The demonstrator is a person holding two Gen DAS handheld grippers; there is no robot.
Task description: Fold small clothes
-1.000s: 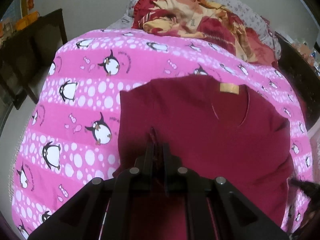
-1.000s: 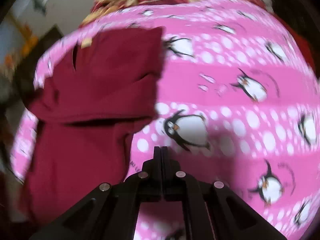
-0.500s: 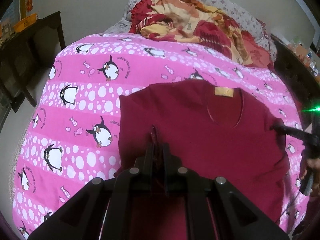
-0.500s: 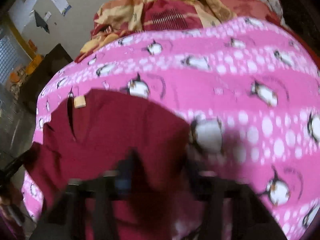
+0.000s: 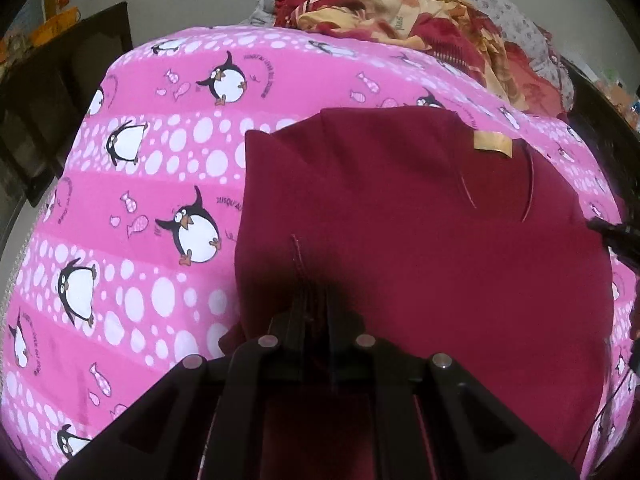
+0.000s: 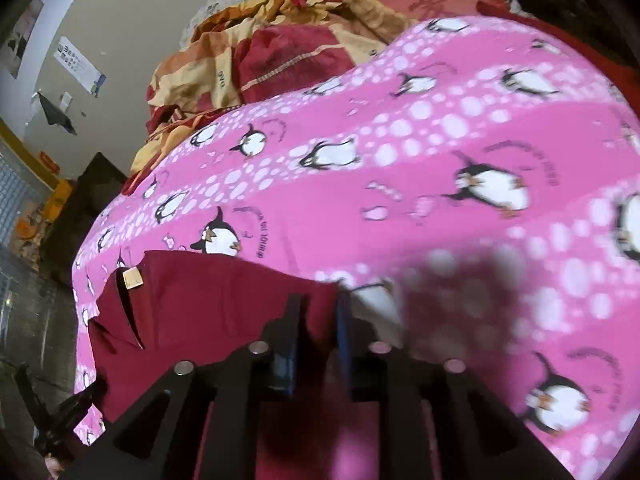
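Note:
A dark red shirt (image 5: 400, 220) with a tan neck label (image 5: 492, 144) lies on the pink penguin sheet (image 5: 160, 168). My left gripper (image 5: 316, 296) is shut on a seam fold of the shirt's left side. In the right wrist view the shirt (image 6: 208, 300) shows at lower left with its label (image 6: 133, 279). My right gripper (image 6: 318, 300) stands around the shirt's right edge, its jaws a little apart with red cloth between them. The right gripper's tip (image 5: 612, 236) shows at the left wrist view's right edge.
A crumpled red and yellow blanket (image 5: 400, 12) is heaped at the head of the bed, also in the right wrist view (image 6: 280, 52). Dark furniture (image 5: 60, 92) stands to the left of the bed. The left gripper (image 6: 60, 412) shows at lower left.
My right gripper has swung from the bare sheet over to the shirt's right edge, and its jaws have parted around the cloth. My left gripper still holds the fold.

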